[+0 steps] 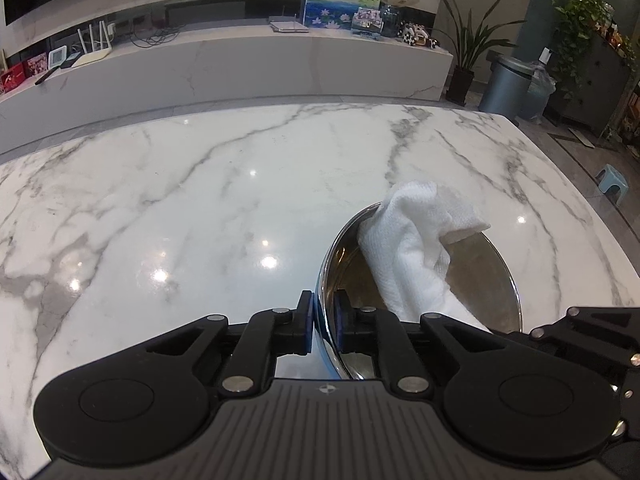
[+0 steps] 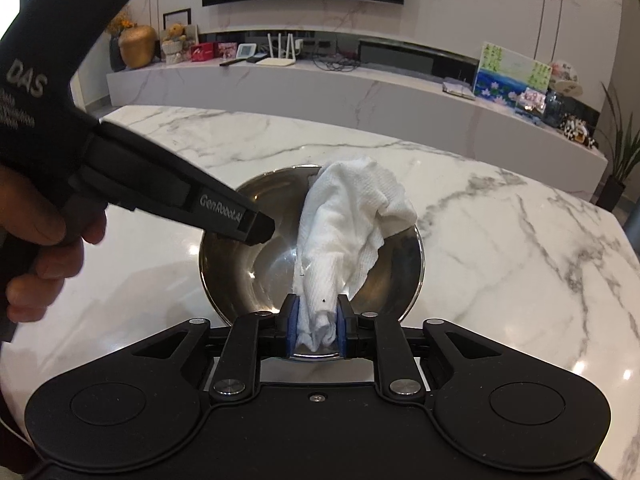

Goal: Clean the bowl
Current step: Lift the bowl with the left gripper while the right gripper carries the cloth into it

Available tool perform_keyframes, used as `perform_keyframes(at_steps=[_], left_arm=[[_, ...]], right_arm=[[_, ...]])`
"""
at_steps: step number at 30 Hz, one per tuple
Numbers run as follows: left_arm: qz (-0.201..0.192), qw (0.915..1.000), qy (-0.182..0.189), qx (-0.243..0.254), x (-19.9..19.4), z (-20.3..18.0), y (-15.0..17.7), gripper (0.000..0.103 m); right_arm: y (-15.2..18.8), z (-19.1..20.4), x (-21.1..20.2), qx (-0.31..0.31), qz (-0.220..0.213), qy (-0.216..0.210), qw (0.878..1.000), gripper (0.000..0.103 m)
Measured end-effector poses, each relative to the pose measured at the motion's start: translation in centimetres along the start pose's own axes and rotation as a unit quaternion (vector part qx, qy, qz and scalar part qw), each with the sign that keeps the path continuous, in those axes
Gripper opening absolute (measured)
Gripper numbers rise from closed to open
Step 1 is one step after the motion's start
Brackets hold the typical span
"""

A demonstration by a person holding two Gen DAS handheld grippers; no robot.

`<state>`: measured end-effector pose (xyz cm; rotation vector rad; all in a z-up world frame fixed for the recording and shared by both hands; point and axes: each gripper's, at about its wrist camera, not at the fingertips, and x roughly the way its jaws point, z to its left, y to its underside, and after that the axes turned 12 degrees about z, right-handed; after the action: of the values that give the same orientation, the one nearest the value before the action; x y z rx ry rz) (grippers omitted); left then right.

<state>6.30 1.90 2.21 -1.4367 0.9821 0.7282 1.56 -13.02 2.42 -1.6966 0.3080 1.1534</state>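
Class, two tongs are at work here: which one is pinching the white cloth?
The right tongs, shut on the white cloth over the bowl. The left tongs clamp the bowl's rim instead.

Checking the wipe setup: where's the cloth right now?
The white cloth is pinched in the right gripper, draped into the steel bowl and over its far rim; the left gripper clamps the bowl's rim.

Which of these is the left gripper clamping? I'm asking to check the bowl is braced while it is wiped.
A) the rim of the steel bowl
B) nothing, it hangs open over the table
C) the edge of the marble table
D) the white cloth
A: the left gripper has one blue pad outside and one inside the wall of the steel bowl, while the right gripper pinches the white cloth.
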Motion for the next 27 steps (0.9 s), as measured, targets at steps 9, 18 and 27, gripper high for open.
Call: perform_keyframes(at_steps=[9,18,27], left_arm=[[0.001,1.0,-0.004,0.002,0.0,-0.1,0.0,0.007],[0.0,1.0,-0.004,0.004,0.1,0.0,0.0,0.007],[0.031,0.9995,0.011,0.004,0.3,-0.5,1.1,0.02]], right_arm=[[-2.0,-0.7,0.2,-0.001,0.031,-0.015,0.999,0.03],[-2.1,-0.8,2.3,0.013,0.077,-0.045,0.996,0.012],[-1.9,-1.1,2.5,0.015,0.071,-0.039,0.997,0.011]])
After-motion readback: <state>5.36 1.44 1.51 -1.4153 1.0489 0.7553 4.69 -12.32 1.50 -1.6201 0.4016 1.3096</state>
